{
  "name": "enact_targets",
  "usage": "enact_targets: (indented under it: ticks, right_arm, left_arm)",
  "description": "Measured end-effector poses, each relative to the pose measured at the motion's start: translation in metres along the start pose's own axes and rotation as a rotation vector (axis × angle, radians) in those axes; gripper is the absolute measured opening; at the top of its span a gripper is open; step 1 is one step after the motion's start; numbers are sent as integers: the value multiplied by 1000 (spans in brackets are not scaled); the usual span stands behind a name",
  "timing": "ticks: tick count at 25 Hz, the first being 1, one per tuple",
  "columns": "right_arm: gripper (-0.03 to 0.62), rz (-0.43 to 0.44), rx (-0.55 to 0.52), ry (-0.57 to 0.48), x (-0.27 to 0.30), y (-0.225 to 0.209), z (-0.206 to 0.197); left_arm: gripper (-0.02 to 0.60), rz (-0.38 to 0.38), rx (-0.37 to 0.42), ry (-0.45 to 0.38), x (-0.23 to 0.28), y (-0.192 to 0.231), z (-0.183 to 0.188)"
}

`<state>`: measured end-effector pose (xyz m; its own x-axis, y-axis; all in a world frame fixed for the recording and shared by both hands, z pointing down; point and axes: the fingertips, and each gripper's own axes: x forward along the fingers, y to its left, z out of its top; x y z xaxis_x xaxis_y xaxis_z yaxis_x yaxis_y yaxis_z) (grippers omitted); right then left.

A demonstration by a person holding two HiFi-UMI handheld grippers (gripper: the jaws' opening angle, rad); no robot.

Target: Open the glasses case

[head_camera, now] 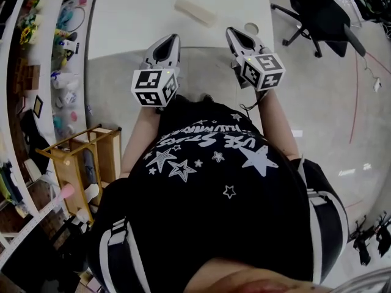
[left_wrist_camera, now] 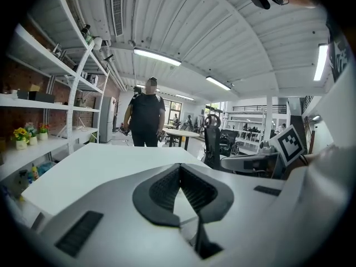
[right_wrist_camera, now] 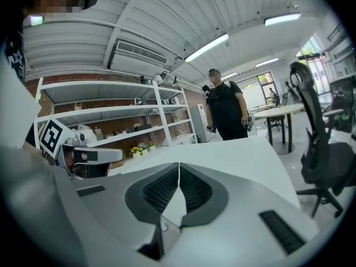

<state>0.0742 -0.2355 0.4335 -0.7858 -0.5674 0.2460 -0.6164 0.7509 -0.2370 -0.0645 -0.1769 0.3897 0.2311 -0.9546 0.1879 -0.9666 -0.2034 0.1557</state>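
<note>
Left claw [head_camera: 173,38] and right claw [head_camera: 231,32] are clenched, empty (tips touching); the glasses case [head_camera: 194,11] lies at twelve o'clock on the worktop [head_camera: 134,17].

The glasses case [head_camera: 194,11] lies on the table [head_camera: 134,17], beyond the left claw [head_camera: 173,38] and right claw [head_camera: 231,32].

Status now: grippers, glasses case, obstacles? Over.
Left gripper, right gripper shut, empty. Glasses case on table, untouched, ahead. Small round object nearby, not blocking.
</note>
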Motion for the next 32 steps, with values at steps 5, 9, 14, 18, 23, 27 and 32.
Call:
enact_targets:
  ticks: [5, 9, 14, 18, 23, 27, 32]
  right_arm:
    - [9, 16, 7, 17, 11, 0, -5]
    - [11, 13, 4, 40, 15, -1, -12]
    - [11, -25, 22, 50, 24, -10, -18]
    - [11, -40, 22, 58, 41, -15, -20]
    - [11, -63, 30, 92, 66, -26, -24]
    - [11, -86, 12, 125, 88, -35, -24]
    - [11, -92, -21, 209, 111, -45, -36]
  left_arm:
    - [12, -17, 19, 13, 8, 3, 0]
    - [12, -25, 30, 26, 17, 6, -2]
    - [12, -33, 52, 57, 34, 19, -10]
    - [12, -53, 54, 73, 54, 35, -16]
    - [12, -109, 16, 129, 84, 50, -29]
    - [12, -134, -2, 192, 107, 68, -45]
    - [12, -150, -18, 279, 137, 85, -68]
